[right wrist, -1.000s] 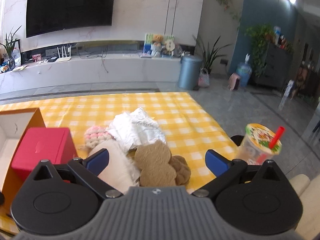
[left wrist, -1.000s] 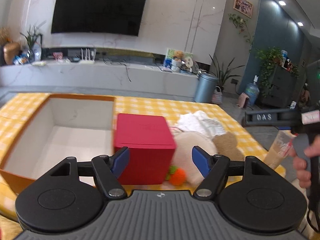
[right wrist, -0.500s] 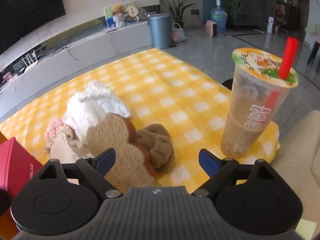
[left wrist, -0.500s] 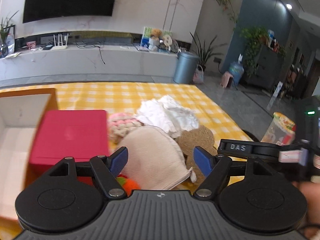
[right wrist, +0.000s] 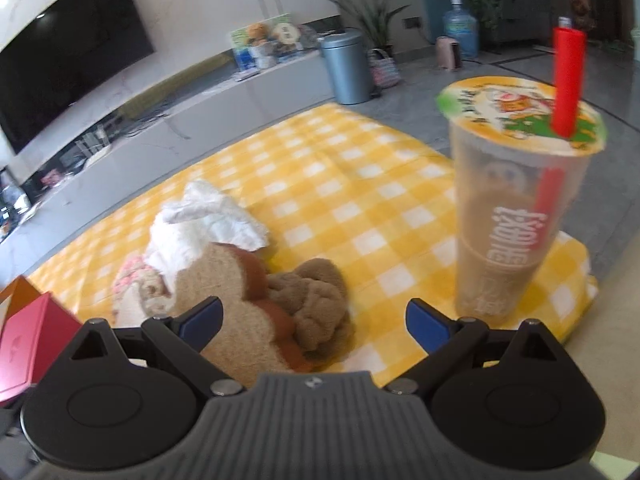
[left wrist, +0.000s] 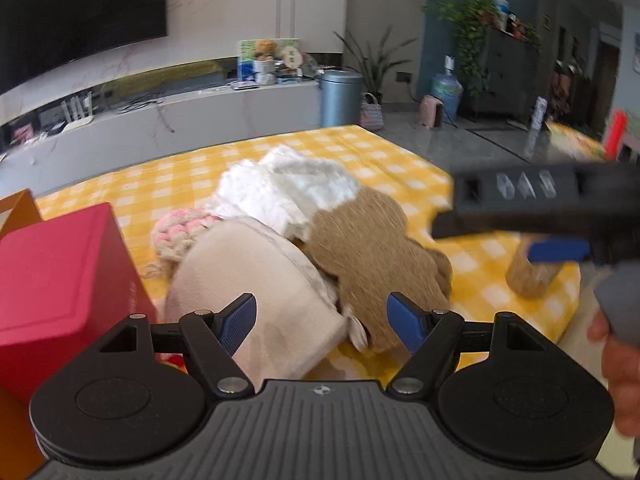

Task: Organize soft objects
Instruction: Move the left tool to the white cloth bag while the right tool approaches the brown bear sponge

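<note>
Soft pile on the yellow-checked counter cloth: cream fabric pouch, flat brown plush toy, white crumpled cloth on top, pink-and-cream knitted piece at its far left. Red box just left of the pile. Left gripper: fingers wide, nothing gripped, over the pouch edge. Right gripper: fingers wide, just been opening, empty, above the brown plush. Clear plastic milk-tea cup with red straw stands right of it.

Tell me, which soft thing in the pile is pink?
The little knitted piece, pink and cream, tucked at the pile's left edge beside the red box. The other soft things are white, beige or brown.
</note>
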A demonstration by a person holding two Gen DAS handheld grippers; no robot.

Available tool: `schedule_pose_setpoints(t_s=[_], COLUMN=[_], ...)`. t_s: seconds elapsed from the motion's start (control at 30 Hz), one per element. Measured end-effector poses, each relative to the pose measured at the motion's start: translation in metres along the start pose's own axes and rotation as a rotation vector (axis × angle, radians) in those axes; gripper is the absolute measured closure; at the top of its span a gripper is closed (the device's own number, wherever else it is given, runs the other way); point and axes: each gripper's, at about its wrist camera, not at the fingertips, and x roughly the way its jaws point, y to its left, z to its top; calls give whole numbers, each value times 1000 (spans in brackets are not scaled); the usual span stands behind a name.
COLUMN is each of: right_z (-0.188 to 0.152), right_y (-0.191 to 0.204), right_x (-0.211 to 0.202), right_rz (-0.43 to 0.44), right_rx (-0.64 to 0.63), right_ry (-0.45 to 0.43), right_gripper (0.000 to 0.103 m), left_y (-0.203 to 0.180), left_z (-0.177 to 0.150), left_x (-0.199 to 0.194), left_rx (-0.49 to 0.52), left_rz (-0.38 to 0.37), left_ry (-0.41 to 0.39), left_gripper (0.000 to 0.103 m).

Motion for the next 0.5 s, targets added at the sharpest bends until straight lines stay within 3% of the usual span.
schedule_pose_setpoints(t_s=[0.07,0.2,0.4,0.5], right_z=[0,-1,-2,-2], right_y=[3,5,-1,1], right_x=[2,4,6,6], right_rz=[2,-11,-38,-45], right_rx=[-9,-21,11,-3], right_ry=[4,17,40,42], right_gripper=[7,6,6,6], left_y=[-8,-22,-20,-11], left_z=[-7,-22,-33,-30], left_x=[2,4,13,11], left_rx=[52,135,175,129], left_rz=[3,99,190,178], left_ry=[-5,-15,-34,-79], left_gripper=[15,15,15,17])
